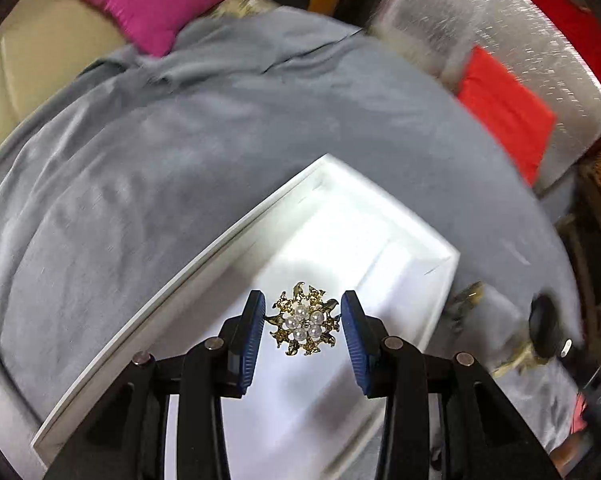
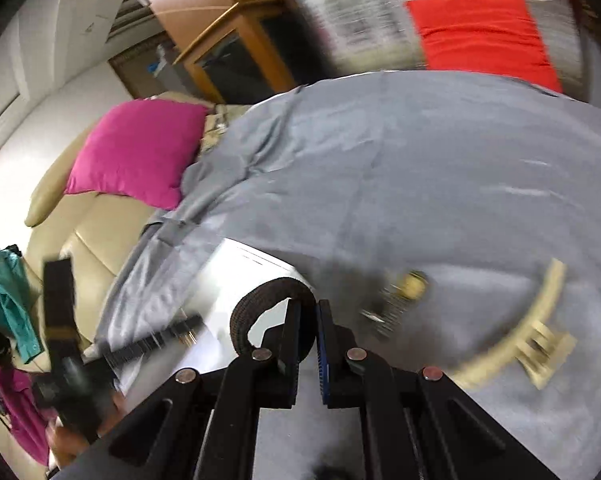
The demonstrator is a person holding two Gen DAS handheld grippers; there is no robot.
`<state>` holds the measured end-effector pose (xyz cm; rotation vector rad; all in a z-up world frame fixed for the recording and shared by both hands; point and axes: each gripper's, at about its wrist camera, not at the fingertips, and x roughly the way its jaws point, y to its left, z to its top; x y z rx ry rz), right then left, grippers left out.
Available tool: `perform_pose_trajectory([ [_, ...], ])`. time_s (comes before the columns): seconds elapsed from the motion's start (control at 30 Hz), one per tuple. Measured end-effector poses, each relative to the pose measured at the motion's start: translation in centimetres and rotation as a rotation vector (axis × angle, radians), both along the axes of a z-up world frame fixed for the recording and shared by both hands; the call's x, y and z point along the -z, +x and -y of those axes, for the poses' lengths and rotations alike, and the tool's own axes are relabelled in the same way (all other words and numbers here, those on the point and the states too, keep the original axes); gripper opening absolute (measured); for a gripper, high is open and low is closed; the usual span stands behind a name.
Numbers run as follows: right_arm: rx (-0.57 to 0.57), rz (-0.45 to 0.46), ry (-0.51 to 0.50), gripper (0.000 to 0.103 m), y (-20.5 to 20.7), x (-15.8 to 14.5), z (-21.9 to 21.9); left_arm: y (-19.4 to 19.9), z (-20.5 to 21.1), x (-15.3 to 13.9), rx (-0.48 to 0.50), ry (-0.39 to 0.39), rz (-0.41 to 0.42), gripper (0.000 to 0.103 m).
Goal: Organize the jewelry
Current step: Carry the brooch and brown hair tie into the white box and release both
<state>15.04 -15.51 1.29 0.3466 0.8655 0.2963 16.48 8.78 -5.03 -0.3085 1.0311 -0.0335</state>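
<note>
Item one, our left hand-held gripper (image 1: 303, 322): blue ribbed pads (image 1: 252, 336) stand apart with a gold brooch (image 1: 303, 322) between them; the left pad looks to touch the brooch's edge, the right pad sits just beside it, and we cannot tell whether the piece is pinched or merely lying below the fingers. The brooch is a round spiky gold cluster with four pearl beads around a small centre, no clear long axis. It sits over the white tray (image 1: 140, 316), an open shallow box whose long side runs diagonally from lower left to upper right on the grey cloth (image 1: 180, 140) that covers the tabletop. We judge the coming move to turn on this: the brooch is already directly over the tray's floor, so the left side is the nearer one for setting it down. Item two, loose gold pieces (image 1: 466, 300) lie blurred on the cloth just beyond the tray's right edge. Item three, our right hand-held gripper (image 2: 309, 320): pads nearly together, clamped on a dark woven bangle (image 2: 260, 300), a thick brown-black ring standing upright and extending left of the fingers. The tray's corner (image 2: 256, 258) lies just beyond it, to the left. Item four, farther right on the cloth: a small gold and dark piece (image 2: 404, 292), then a cream curved band (image 2: 516, 336) with a buckle-like end, both motion-blurred.
</note>
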Motion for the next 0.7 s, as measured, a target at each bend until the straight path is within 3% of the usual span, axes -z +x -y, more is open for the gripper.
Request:
perform_pose_trajectory([
  [0.23, -0.126, -0.138, -0.036, 0.008, 6.5, 2.5, -6.9, -0.8, -1.4, 0.9, -0.050, 0.005, -0.032, 0.040],
  [0.43, -0.166, -0.244, -0.097, 0.009, 10.2, 5.4, -10.5, -0.7, -1.6, 1.4, -0.042, -0.012, -0.044, 0.040],
  [0.7, -0.173, -0.295, -0.165, 0.011, 12.4, 7.7, -13.3, -0.4, -1.9, 1.7, -0.039, -0.045, -0.058, 0.041],
])
